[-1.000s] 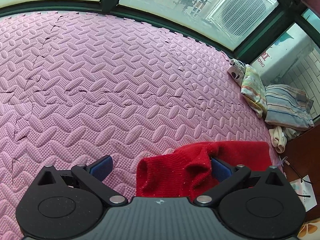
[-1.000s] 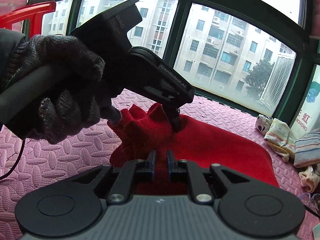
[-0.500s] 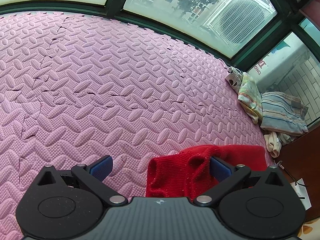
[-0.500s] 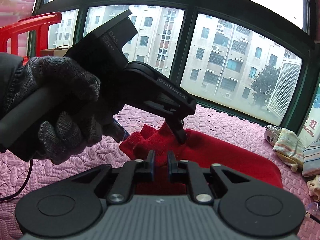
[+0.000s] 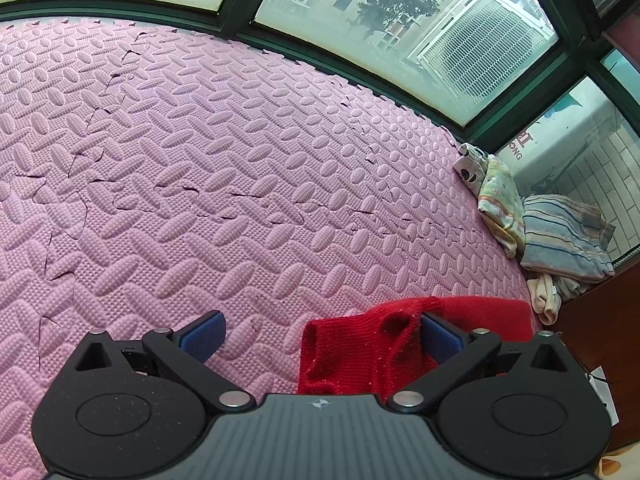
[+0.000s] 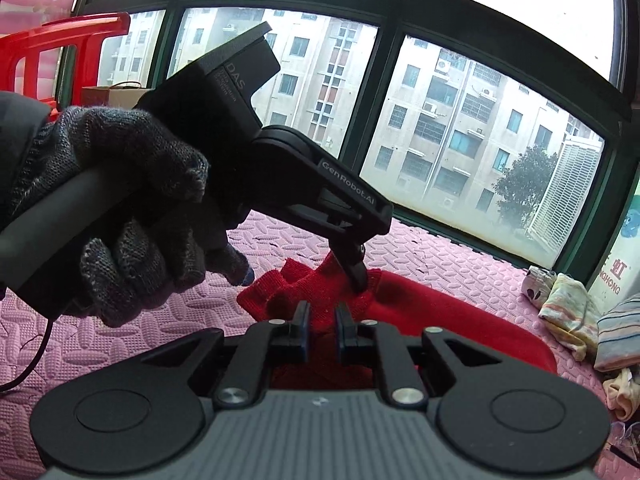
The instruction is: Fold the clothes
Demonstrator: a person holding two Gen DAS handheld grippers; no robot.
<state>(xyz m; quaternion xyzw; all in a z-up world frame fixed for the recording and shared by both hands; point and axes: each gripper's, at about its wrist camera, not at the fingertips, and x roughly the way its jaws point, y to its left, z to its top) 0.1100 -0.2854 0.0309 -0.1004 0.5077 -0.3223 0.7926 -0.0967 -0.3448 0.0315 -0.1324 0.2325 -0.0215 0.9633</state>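
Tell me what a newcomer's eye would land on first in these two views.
The red sweater on the pink mat stands out first, its near edge pinched in the shut right tongs. Just above it, a gloved hand holds the left tongs, which stand open with one finger against the bunched knit. A pile of folded clothes sits in the far right corner by the window.

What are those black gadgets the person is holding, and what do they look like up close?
Each hand-held gripper is matte black, with two round discs, a ribbed grey centre and two fingers tipped with blue pads. The left hand-held gripper has a boxy head printed "DAS", "GenRobot.AI" lettering and a thin black cable. A dark knitted glove and dark sleeve are worn.
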